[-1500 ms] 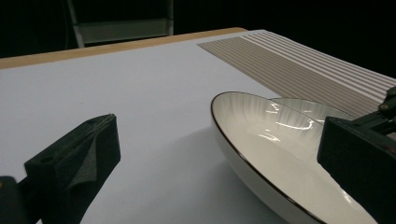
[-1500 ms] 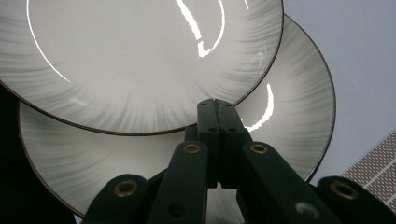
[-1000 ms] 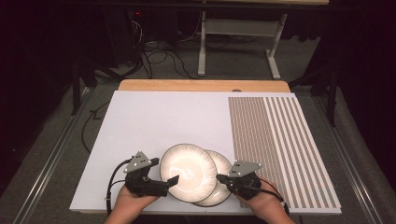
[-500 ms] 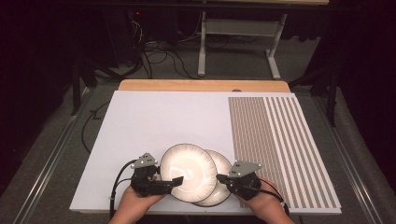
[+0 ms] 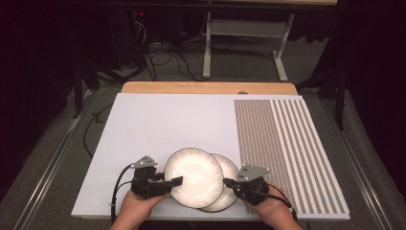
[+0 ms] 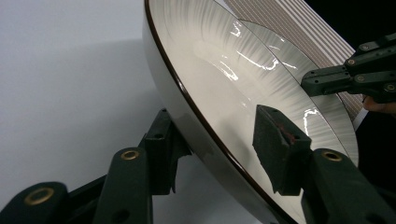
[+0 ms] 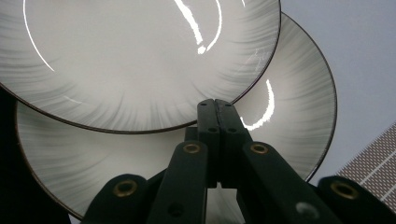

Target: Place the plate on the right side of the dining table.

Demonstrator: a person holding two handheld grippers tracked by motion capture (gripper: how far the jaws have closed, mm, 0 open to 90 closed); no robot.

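Observation:
Two white ribbed plates with dark rims lie near the table's front edge. The upper plate (image 5: 194,177) (image 6: 219,70) (image 7: 130,60) overlaps the lower plate (image 5: 232,168) (image 7: 289,107) on its left. My left gripper (image 5: 175,182) (image 6: 215,128) straddles the upper plate's left rim, one jaw under it and one over its inside. Its jaws have just been closing, and a thin gap still shows at the upper pad (image 6: 275,140). My right gripper (image 5: 227,182) (image 7: 215,105) is shut with nothing in it, its tips over the lower plate at the upper plate's rim.
The plates sit on a white board (image 5: 158,124) with a brown-and-white striped mat (image 5: 287,148) on its right side. A wooden table edge (image 5: 206,87) runs along the back. Cables and a metal frame stand on the floor beyond.
The left gripper's jaws have narrowed around the upper plate's rim. Both hands and both plates have stayed where they were.

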